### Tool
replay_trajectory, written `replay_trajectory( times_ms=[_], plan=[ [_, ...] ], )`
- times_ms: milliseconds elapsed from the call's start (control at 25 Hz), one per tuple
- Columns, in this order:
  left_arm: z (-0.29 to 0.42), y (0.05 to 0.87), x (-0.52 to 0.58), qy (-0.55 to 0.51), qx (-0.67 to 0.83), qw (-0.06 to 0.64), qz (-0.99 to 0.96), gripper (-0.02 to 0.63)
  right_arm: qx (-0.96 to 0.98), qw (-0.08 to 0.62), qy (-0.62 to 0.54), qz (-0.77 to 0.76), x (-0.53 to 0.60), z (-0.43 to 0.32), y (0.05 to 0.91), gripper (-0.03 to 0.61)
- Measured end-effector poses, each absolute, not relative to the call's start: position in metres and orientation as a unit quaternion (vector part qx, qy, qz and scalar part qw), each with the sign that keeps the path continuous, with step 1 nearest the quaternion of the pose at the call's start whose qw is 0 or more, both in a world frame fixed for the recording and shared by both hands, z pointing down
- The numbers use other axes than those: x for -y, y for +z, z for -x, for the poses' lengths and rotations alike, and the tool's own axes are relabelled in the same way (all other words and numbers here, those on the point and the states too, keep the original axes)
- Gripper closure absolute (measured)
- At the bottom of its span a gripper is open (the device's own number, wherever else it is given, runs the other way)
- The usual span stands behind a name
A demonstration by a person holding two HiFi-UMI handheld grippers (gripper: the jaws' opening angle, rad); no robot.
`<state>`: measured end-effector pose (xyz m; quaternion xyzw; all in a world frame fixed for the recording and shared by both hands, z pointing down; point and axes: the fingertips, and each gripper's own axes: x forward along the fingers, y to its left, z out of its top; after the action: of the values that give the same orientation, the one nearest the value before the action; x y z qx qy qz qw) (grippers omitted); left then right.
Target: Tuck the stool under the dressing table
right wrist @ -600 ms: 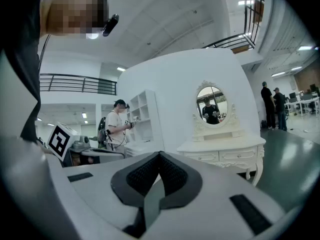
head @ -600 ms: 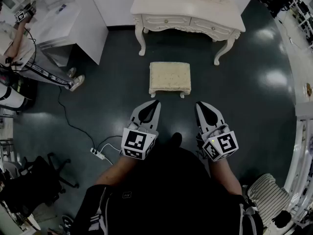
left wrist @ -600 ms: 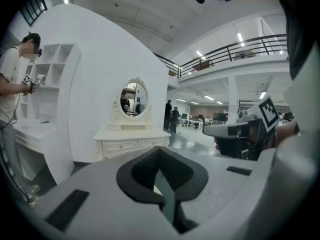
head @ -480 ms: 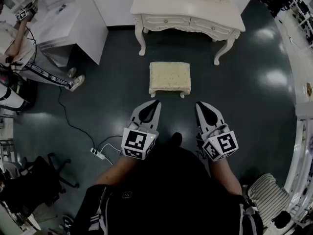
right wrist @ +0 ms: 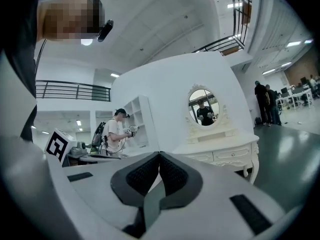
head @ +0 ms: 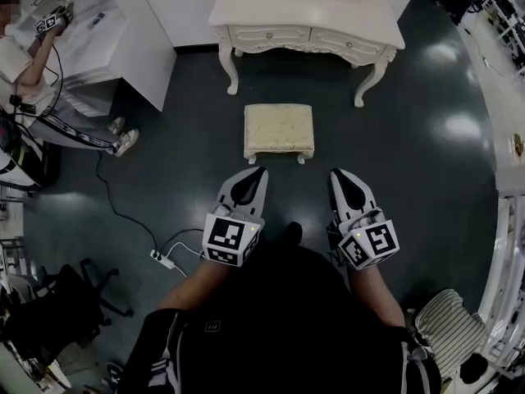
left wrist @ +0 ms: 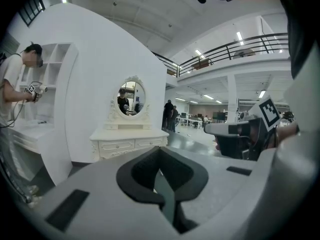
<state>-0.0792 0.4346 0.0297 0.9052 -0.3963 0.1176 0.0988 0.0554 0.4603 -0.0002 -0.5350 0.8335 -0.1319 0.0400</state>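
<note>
Only print in view is the black-and-white square pattern on each marker cube (head: 232,240) — a pattern, not text. Your left gripper (head: 261,171) and right gripper (head: 334,174) both have jaws together with nothing in them, side by side over the dark floor (head: 426,162). The stool (head: 279,128) stands on the floor ahead of the tips, apart from them, in front of the dressing table (head: 308,11) and not under it. The table's rear is cut off at the head view's top edge. Its oval mirror (left wrist: 132,98) shows only in the gripper views, where the gripper bodies hide the stool. To the left are a person (head: 29,64) at a white counter (head: 123,31) and a power strip (head: 162,258) — both off the stool-to-table line.
</note>
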Motion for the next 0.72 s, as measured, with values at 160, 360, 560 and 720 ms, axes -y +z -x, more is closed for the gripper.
replay_trajectory(
  times_ms=[160, 360, 560, 720],
  plan=[
    [0.059, 0.033, -0.436, 0.125, 0.397, 0.096, -0.904, 0.609, -0.837, 0.045, -0.134, 0.529, -0.462, -0.074, 0.002, 0.558],
    [0.035, 0.038, -0.434, 0.125, 0.409, 0.099, -0.899, 0.609, -0.848, 0.045, -0.137, 0.51, -0.463, -0.095, 0.011, 0.557],
    [0.026, 0.052, -0.425, 0.133, 0.422, 0.111, -0.89, 0.609, -0.858, 0.024, -0.15, 0.49, -0.454, -0.101, 0.032, 0.557],
    [0.023, 0.068, -0.408, 0.138, 0.426, 0.125, -0.885, 0.609, -0.86, 0.012, -0.168, 0.481, -0.436, -0.1, 0.051, 0.557]
  ],
)
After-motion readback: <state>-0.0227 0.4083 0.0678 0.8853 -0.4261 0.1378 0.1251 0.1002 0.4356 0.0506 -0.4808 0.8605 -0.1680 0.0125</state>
